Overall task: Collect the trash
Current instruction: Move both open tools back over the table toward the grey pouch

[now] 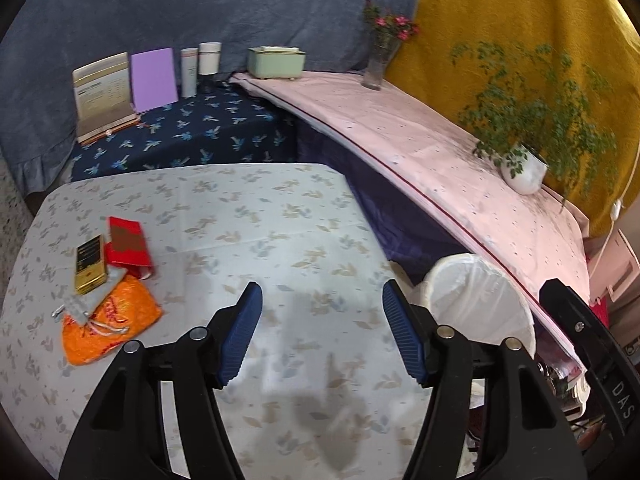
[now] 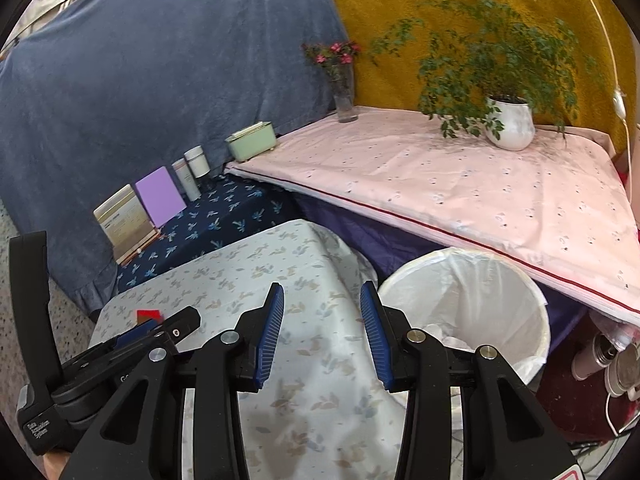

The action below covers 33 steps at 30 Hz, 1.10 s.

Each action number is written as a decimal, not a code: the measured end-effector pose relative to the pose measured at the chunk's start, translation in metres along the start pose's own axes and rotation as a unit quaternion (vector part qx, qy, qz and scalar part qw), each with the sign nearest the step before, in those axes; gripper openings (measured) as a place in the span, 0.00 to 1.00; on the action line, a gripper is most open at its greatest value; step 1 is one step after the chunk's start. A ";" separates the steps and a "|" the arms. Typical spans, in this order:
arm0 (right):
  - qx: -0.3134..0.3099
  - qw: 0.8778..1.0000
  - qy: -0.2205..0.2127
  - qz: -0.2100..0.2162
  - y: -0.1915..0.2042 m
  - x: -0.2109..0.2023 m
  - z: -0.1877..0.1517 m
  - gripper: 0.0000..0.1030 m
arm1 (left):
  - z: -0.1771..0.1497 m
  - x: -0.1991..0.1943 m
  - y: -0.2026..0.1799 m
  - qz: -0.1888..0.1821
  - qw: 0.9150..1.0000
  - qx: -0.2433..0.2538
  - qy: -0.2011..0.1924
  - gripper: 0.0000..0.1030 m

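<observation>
Some crumpled white trash (image 2: pixel 448 338) already lies in the lined bin (image 2: pixel 536 312) off the table's (image 1: pixel 240 208) right edge. Both the left hand-held gripper (image 1: pixel 322 334) and right hand-held gripper (image 2: pixel 322 336) hover spread and empty. A pile of wrappers (image 1: pixel 110 280) at the table's left edge remains, judged uncollected.

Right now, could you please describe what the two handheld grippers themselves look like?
Both match: the left gripper and right gripper have glossy black plastic frames with triangular cut-outs, silver round pivot pins, and jaws faced with ribbed blue pads. The left gripper's body carries white lettering, seen from the right wrist. No cables or sleeves show.
</observation>
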State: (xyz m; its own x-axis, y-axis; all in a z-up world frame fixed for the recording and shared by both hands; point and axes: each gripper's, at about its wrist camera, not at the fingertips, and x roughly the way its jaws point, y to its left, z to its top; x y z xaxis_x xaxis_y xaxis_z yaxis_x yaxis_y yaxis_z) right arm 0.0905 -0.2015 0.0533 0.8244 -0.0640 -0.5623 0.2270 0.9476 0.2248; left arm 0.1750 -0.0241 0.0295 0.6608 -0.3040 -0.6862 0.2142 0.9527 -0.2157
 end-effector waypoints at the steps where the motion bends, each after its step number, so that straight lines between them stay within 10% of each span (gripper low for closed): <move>1: -0.003 1.000 0.002 0.003 0.006 0.002 -0.001 0.38 | 0.000 -0.002 0.008 0.005 1.000 -0.005 -0.001 0.63; 33: -0.133 0.979 0.119 0.104 0.209 0.106 -0.071 0.38 | -0.038 0.026 0.226 0.120 0.989 -0.061 0.062 0.68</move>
State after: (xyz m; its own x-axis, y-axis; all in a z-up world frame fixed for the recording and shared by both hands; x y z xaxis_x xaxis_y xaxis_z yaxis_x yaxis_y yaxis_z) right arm 0.1879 0.0117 -0.0158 0.6873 0.1828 -0.7030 -0.1006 0.9825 0.1570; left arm 0.2134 0.1831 -0.0629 0.5875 -0.0724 -0.8060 -0.0324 0.9931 -0.1128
